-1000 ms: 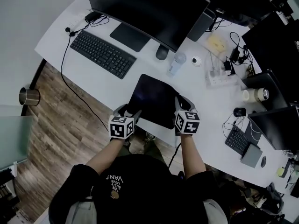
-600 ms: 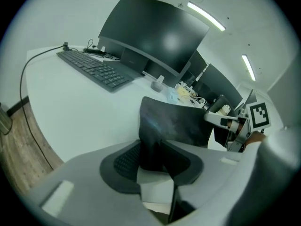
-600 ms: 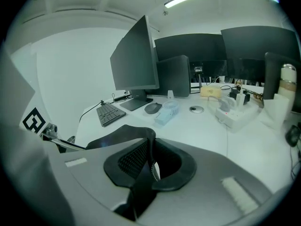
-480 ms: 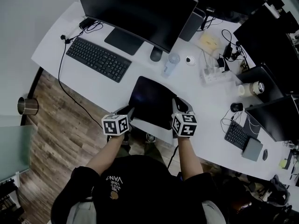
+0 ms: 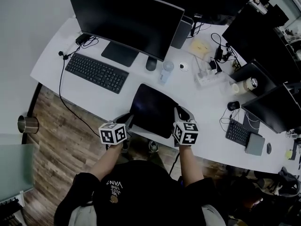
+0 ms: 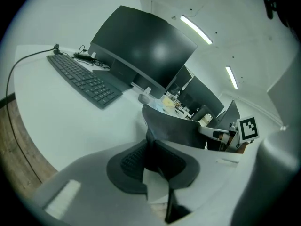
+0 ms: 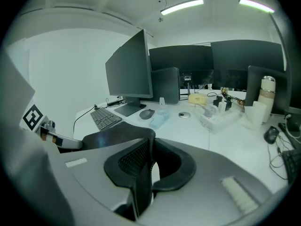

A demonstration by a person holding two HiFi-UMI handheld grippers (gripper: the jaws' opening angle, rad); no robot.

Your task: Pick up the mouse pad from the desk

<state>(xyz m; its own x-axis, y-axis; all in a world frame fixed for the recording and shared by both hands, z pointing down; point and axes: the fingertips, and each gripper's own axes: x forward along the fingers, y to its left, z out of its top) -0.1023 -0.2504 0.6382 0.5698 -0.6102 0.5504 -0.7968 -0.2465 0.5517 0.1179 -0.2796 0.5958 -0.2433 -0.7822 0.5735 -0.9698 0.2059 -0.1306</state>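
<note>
The lift is the step in hand. On the white desk [image 5: 94, 95], the black mouse pad [image 5: 153, 108] sits at the near edge, nearer than the big monitor [image 5: 124, 18]. Its near side bows up off the surface, thin and floppy. The right gripper [image 5: 181, 114] is clamped on the near right corner. The left gripper [image 5: 127, 121] is closing its jaws on the near left corner, with the pad between them. The next move probably calls for both grippers to rise evenly so the sagging sheet clears the desk.

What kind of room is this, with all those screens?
Most likely an office. A long white desk carries a big monitor with a keyboard in front of it. More monitors and a second keyboard sit further along.
</note>
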